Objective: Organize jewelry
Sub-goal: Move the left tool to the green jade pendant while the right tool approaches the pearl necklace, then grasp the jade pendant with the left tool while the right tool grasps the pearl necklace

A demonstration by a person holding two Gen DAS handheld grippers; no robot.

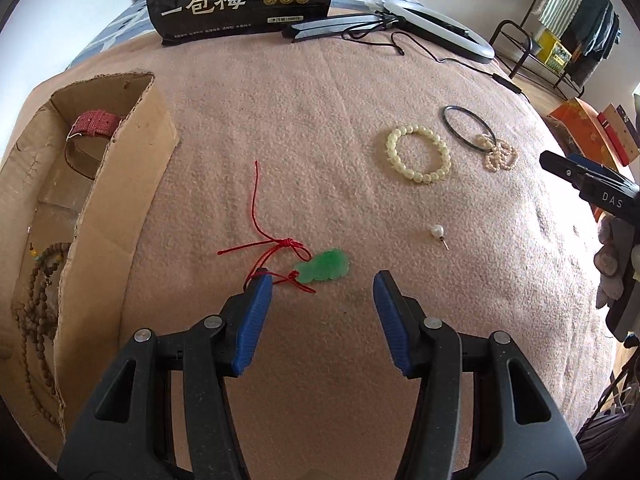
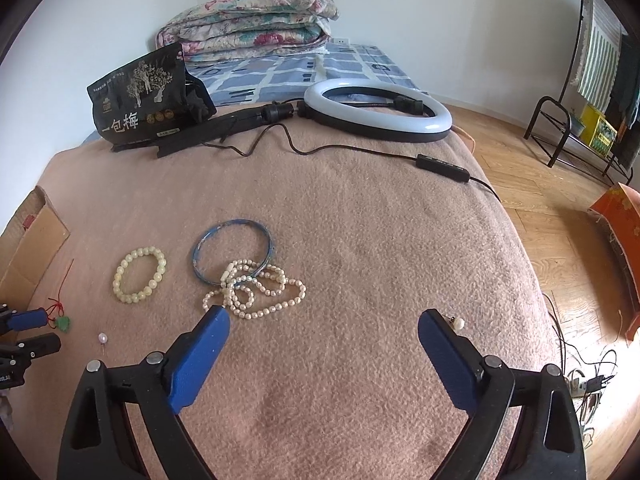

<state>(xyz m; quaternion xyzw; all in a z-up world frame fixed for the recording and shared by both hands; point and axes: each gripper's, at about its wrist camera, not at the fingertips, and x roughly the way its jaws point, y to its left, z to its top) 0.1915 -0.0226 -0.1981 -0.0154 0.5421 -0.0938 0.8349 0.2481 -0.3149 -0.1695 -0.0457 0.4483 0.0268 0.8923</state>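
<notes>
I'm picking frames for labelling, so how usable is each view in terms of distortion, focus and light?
Left wrist view: strong fisheye bending, dark corners, yet the green pendant and cream bead bracelet look sharp under soft, even daylight. Right wrist view: same barrel curve, pearl necklace crisp; the wood floor at right is brighter, and no harsh shadows fall on the blanket.

Bare blanket (image 2: 360,240) lies open toward its right edge; the cardboard box (image 1: 120,184) walls off the left edge (ring light (image 2: 376,112) and black bag (image 2: 140,96) crowd the far edge)
</notes>
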